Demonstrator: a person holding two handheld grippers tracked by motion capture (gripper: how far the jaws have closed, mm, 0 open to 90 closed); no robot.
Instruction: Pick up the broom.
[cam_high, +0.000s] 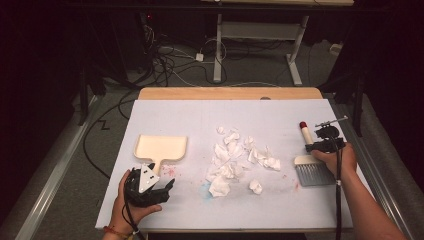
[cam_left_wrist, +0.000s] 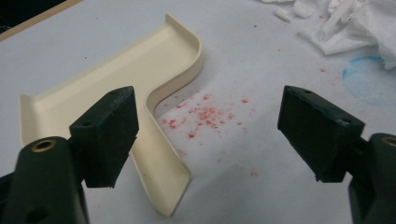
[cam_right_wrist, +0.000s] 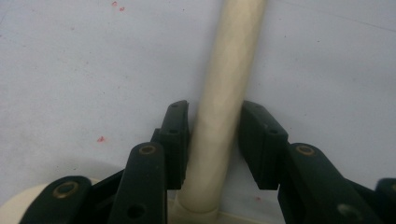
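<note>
Dustpan waiting at the left, brush taken at the right

The left gripper (cam_left_wrist: 205, 135) hangs spread wide and empty beside the cream dustpan (cam_high: 161, 148), likely stiff and light (best taken by its flat handle); crumpled tissues (cam_high: 235, 157) lie mid-table; the right gripper (cam_right_wrist: 214, 140) is clamped on the brush (cam_high: 312, 165) by its round handle, smooth and possibly slippery.

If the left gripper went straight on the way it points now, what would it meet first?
Probably the dustpan: its handle lies just ahead of the open left gripper, beside the left jaw. Toward the right jaw the line runs over red crumbs; depth is unclear.
</note>
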